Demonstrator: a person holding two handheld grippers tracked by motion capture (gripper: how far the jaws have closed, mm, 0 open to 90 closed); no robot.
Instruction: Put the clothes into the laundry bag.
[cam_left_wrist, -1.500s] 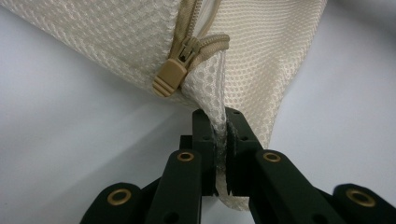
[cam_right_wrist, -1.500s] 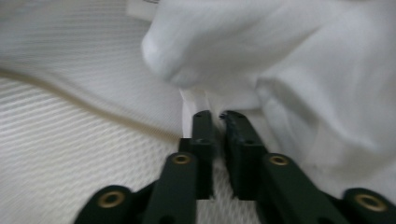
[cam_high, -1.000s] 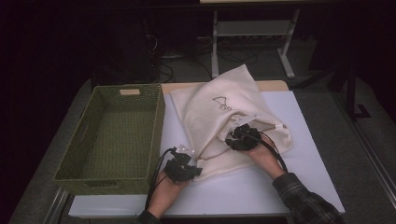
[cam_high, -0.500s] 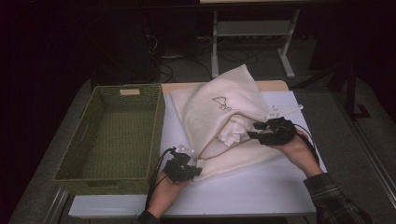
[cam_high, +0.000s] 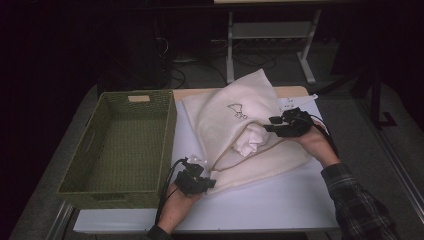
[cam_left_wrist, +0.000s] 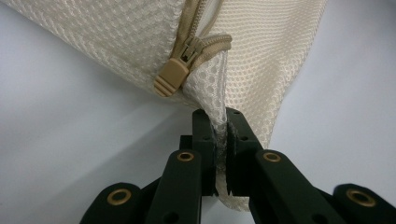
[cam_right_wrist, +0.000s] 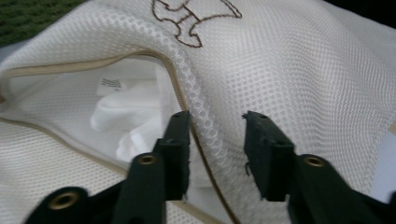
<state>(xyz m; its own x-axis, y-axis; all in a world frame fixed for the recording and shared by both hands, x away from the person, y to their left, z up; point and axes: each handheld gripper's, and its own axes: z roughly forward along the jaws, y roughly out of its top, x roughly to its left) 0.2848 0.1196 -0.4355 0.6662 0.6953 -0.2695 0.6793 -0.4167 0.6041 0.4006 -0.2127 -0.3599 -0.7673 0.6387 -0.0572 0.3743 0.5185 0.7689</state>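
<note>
White tabletop (cam_high: 280, 205): left gripper (cam_high: 209, 183) clamps the mesh bag (cam_high: 235, 117) corner by the zipper pull (cam_left_wrist: 171, 77); right gripper (cam_right_wrist: 215, 122), jaws just closing around the bag's opening rim without pinching it, could miss the rim and snag the white garment (cam_right_wrist: 128, 116) inside.

Basket (cam_high: 125, 145) left of mesh bag (cam_high: 240, 125); a garment (cam_high: 250, 142), probably, inside.

One mesh bag (cam_high: 240, 125), one basket (cam_high: 125, 145), two hand-held grippers (cam_high: 200, 182).
</note>
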